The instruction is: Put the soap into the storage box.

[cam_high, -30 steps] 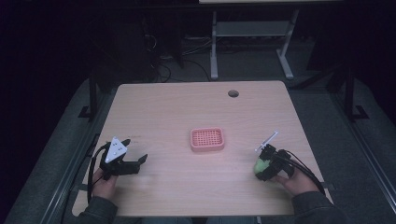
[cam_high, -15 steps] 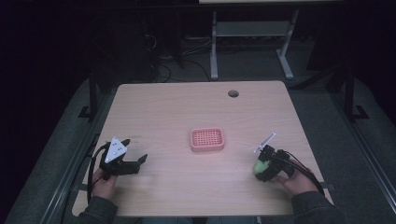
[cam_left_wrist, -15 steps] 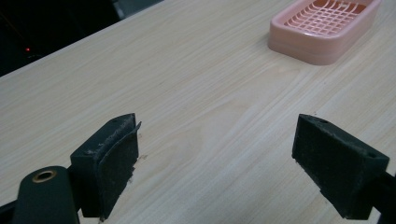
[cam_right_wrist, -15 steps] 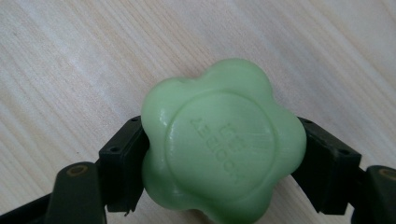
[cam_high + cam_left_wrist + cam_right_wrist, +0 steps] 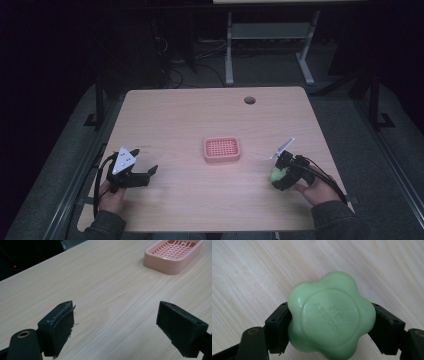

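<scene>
A flower-shaped bar of pale green soap (image 5: 331, 316) sits clamped between the two black jaws of the right gripper (image 5: 281, 171), near the desk's right edge and toward its front. The bar is squat and lobed, roughly as wide as it is long, so no long axis stands out; its broad stamped face is turned toward the gripper's own camera, with the lobes fanning outward around a raised round centre. The surface is smooth and waxy with a dull sheen, and embossed lettering runs across the middle, too soft to read with certainty. The jaws press on opposite lobes, their padded faces flat against the sides of the soap, which is seen against the pale wood-grain desk (image 5: 185, 112).

At the middle of the desk lies a pink plastic soap dish (image 5: 222, 149), a rounded rectangle with a slotted grid floor and a thick lip, its longer side running parallel to the front edge. It stands well apart from the soap.

Near the front left corner, the left gripper (image 5: 143, 175) rests low over the desk with its jaws spread wide and nothing between them. Their dark foam pads look worn, one peeling at its edge.
</scene>
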Demonstrator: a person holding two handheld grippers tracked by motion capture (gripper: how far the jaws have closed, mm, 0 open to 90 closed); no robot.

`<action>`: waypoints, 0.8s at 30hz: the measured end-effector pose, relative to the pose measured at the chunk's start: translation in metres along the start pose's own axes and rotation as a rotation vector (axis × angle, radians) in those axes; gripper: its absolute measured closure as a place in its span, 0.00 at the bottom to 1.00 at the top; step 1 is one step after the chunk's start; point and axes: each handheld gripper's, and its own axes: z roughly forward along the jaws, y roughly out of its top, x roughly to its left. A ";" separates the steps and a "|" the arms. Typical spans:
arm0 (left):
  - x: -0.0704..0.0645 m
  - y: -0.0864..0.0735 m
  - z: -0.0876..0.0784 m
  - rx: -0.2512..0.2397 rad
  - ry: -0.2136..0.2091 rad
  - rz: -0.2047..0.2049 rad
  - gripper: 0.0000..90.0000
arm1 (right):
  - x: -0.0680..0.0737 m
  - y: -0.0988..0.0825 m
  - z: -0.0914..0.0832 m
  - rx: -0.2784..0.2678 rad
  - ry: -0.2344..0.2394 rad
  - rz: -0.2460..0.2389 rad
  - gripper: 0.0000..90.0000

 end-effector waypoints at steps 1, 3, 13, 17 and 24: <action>0.000 0.000 0.000 0.000 0.000 0.000 0.16 | 0.000 0.000 0.000 0.000 0.000 0.000 0.29; 0.000 0.000 0.000 0.000 0.000 0.000 0.16 | -0.001 0.006 -0.001 -0.010 0.009 -0.005 0.29; 0.000 0.000 0.000 0.001 -0.003 -0.002 0.16 | -0.003 0.024 -0.003 -0.024 0.027 -0.021 0.29; 0.000 0.000 -0.001 -0.003 -0.003 -0.004 0.16 | -0.005 0.034 -0.003 -0.032 0.043 -0.034 0.29; 0.000 0.000 -0.001 -0.005 -0.006 -0.004 0.16 | -0.006 0.047 -0.004 -0.051 0.071 -0.042 0.29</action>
